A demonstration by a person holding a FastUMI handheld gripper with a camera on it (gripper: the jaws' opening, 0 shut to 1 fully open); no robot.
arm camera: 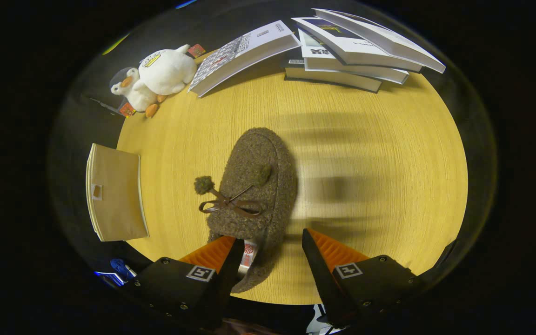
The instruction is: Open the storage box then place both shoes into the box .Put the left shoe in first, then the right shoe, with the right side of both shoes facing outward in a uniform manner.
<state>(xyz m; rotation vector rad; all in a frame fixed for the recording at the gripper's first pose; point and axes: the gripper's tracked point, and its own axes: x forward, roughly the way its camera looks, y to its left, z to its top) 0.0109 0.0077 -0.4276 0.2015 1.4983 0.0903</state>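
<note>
A round, light wood-grain desk point(365, 139) carries a scatter of household items. A brown fuzzy slipper point(254, 186) with a ribbon bow and pom-poms lies on it, its heel end reaching back between the parted fingers point(233, 260), toe pointing away from them. Well beyond the fingers, a stack of books point(351, 51) sits at the far rim, with another book point(242, 53) propped at a slant beside it. Two plush penguins point(156, 79) rest at the far left edge. A beige storage box point(114, 193), folded flat, overhangs the desk's left rim.
</note>
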